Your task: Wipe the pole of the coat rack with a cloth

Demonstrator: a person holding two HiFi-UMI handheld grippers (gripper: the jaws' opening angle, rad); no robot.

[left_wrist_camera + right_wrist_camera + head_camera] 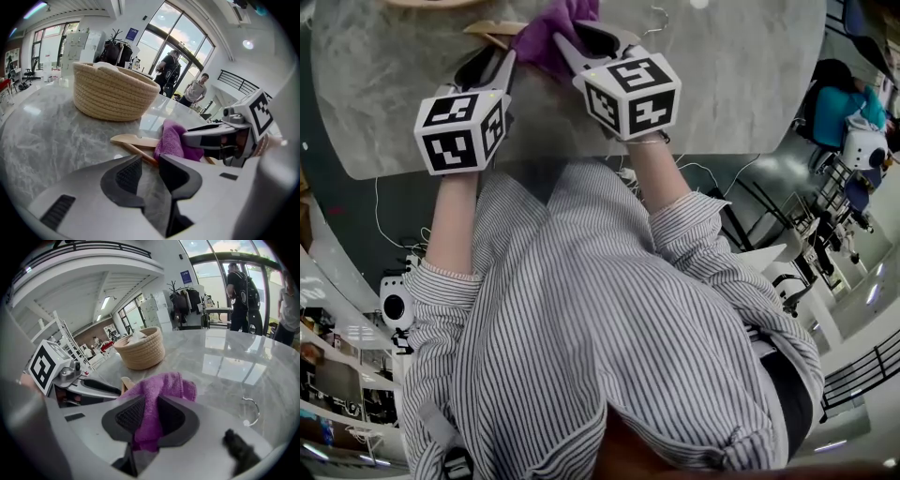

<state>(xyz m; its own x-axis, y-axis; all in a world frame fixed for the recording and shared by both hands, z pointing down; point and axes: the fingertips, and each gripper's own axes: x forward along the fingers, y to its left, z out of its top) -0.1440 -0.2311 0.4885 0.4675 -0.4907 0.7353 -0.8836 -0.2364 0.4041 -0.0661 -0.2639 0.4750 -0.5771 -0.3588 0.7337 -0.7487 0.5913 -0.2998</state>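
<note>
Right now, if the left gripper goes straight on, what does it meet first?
The left gripper would most likely meet the wooden hanger, lying on the table just past its open jaws. The cloth sits right of that line. Depth is unclear: it may touch the table first.

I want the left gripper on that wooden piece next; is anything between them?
Nothing visible. The left gripper is open with only table between its jaws. The wooden piece lies ahead, and the purple cloth held by the right gripper drapes over it farther along.
</note>
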